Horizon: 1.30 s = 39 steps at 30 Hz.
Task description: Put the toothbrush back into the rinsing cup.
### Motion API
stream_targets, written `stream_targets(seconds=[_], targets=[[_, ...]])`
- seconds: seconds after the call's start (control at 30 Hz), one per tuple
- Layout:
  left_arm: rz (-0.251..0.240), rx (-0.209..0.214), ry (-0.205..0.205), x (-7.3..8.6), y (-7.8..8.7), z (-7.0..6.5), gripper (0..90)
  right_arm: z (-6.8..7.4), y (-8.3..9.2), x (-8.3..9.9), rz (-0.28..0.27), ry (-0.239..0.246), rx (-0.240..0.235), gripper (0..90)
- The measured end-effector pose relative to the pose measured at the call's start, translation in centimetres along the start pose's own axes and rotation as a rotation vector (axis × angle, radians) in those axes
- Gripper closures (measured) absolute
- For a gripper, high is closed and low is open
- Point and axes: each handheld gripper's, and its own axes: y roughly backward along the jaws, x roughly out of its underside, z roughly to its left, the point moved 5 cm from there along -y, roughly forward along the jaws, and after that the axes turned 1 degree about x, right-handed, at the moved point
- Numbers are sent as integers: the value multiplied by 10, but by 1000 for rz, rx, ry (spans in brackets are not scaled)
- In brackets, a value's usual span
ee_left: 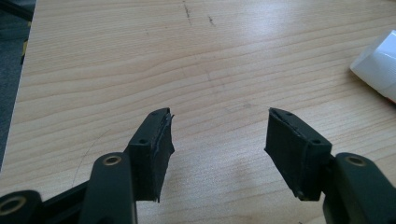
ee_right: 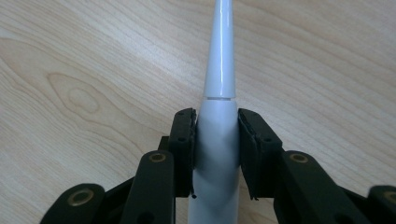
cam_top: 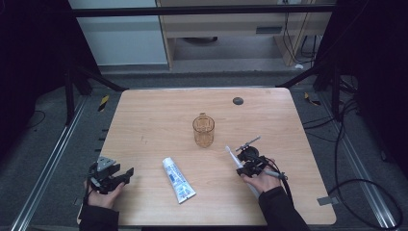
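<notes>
A white toothbrush (cam_top: 232, 155) lies low over the wooden table (cam_top: 159, 115) at the front right, its thin end pointing toward the middle. My right gripper (cam_top: 248, 164) is shut on its thick handle. In the right gripper view both pads (ee_right: 184, 135) press on the white toothbrush body (ee_right: 219, 70), which tapers away ahead of the right gripper (ee_right: 217, 114). An amber glass mug (cam_top: 203, 130) stands upright at the table's centre. A white and blue toothpaste tube (cam_top: 178, 179) lies flat at the front middle. My left gripper (cam_top: 126, 174) rests at the front left, open with nothing between its jaws.
The left gripper (ee_left: 219, 116) looks over bare wood, and a corner of the toothpaste tube (ee_left: 380, 63) shows at the right edge. A small dark round disc (cam_top: 237, 100) sits near the table's far edge. Cables (cam_top: 356, 183) lie on the floor at the right.
</notes>
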Motion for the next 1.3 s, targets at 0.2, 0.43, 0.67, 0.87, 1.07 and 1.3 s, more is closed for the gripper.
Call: stream_targets(seconds=[0.2,0.43,0.67,0.87,1.07,1.3], targets=[[0,0,-1,0,0,0,400,-1,12,-5,-46,8,2,681],[0,0,0,0,0,0,400,-3,31,-12,-126,-4,14,682],[-1,0,1,0,0,0,400,-10,52,-21,-214,-16,28,682],[-1,-1,1,0,0,0,400,-14,63,-26,-274,-27,43,682],[-4,-2,2,0,0,0,400,-18,76,-33,-363,-40,61,682],[-3,-2,0,0,0,0,400,-20,82,-41,-450,-70,66,682]])
